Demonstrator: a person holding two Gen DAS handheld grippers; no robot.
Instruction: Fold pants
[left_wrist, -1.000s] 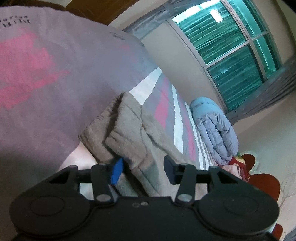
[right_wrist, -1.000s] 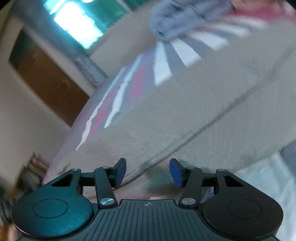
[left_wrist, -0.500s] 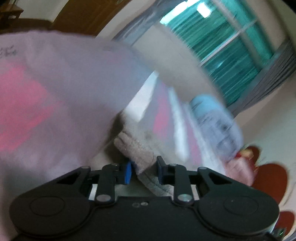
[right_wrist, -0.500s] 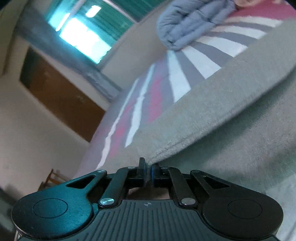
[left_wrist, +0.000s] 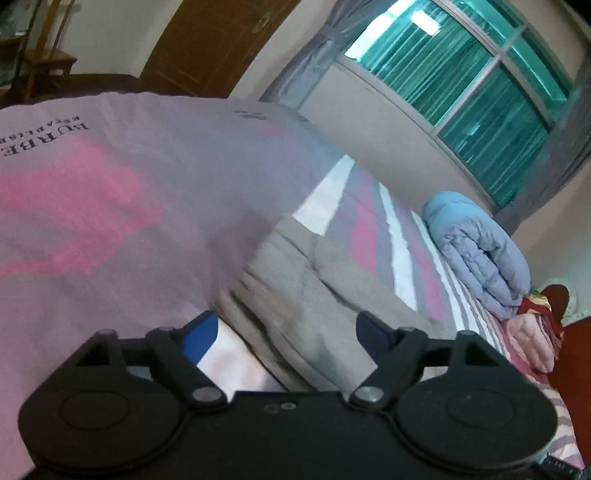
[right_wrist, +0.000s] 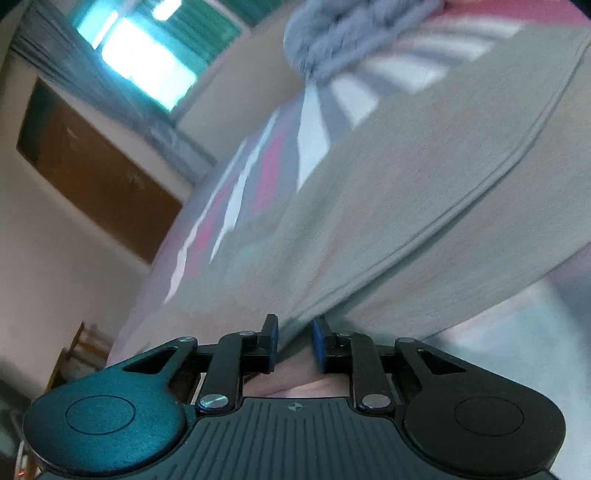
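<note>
Grey-beige pants (left_wrist: 295, 295) lie bunched on a striped bed sheet (left_wrist: 369, 236). My left gripper (left_wrist: 286, 334) is open wide, and the pants' folded end lies just ahead between its blue pads, not gripped. In the right wrist view the pants (right_wrist: 424, 192) spread flat with a long seam across them. My right gripper (right_wrist: 293, 345) has its jaws partly apart, with the pants' near edge lying in the gap between them.
A pink-and-grey quilt (left_wrist: 110, 192) rises at the left. A rolled blue duvet (left_wrist: 476, 254) and pink bedding (left_wrist: 528, 339) lie at the bed's far end under a window (left_wrist: 461, 92). A wooden door (right_wrist: 92, 173) and chair (right_wrist: 81, 350) stand beyond the bed.
My left gripper was closing on the pants' end half a second ago and is now open wide. My right gripper was shut on the pants' edge and now has its jaws partly apart.
</note>
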